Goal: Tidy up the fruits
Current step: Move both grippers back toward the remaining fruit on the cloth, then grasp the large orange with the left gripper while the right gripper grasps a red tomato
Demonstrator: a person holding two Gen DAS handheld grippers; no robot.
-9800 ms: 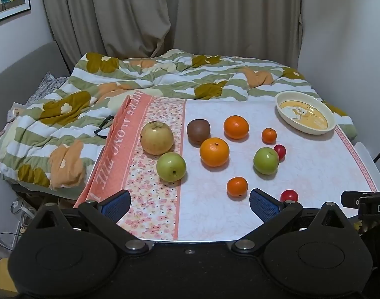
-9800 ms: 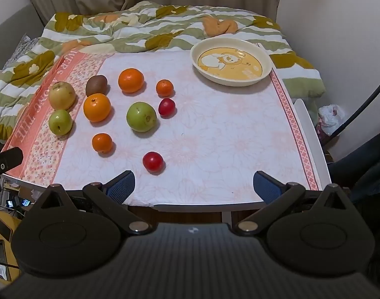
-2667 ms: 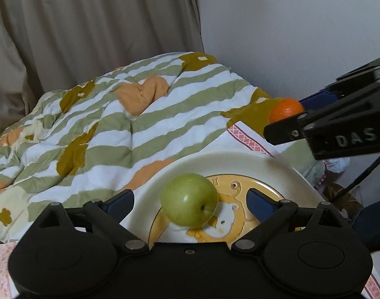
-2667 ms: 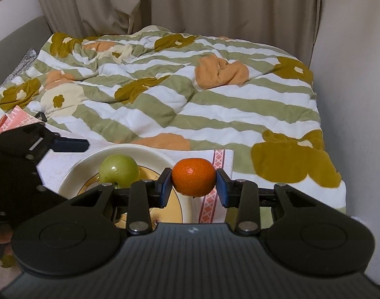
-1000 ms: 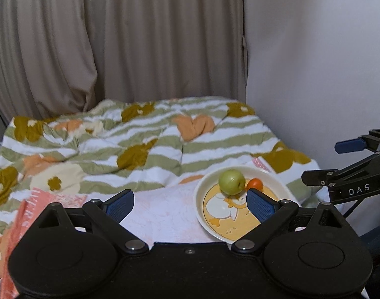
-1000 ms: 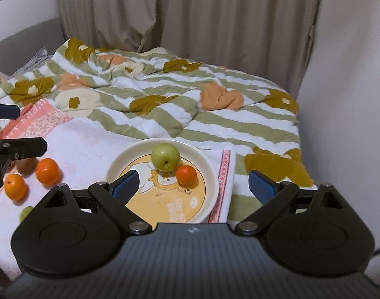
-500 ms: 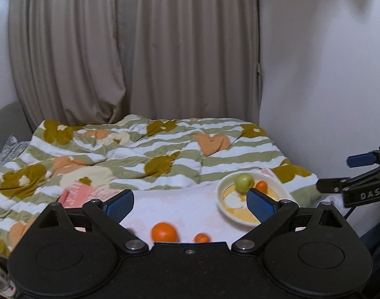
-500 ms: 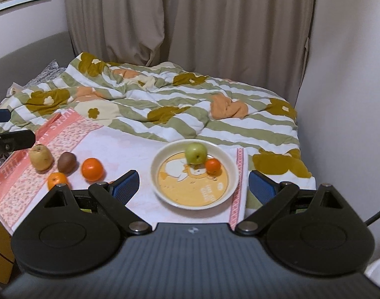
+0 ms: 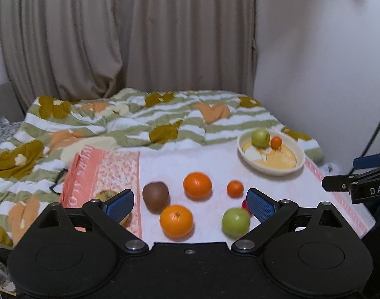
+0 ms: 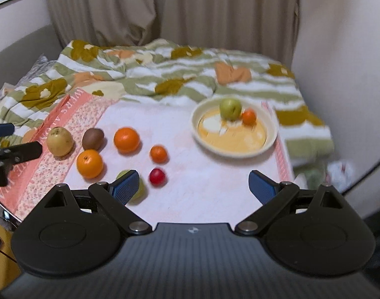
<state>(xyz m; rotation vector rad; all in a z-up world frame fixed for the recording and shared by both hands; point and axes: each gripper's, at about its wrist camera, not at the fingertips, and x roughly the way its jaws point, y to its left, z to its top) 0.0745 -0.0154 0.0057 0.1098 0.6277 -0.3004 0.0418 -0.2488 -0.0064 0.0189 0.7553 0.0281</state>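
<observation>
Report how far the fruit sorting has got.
Done: a green apple and a small orange sit in the bowl. In hand: nothing; the left gripper and right gripper are both open and empty. Left on the tablecloth: pear, kiwi, two big oranges, a small one, a red fruit, another green apple.

At the right edge of my left view, white letters "DAS" stand on my right gripper (image 9: pixel 369 189). The cloth's (image 9: pixel 100 172) salmon border carries capitals, only "WERS ALO" legible.
</observation>
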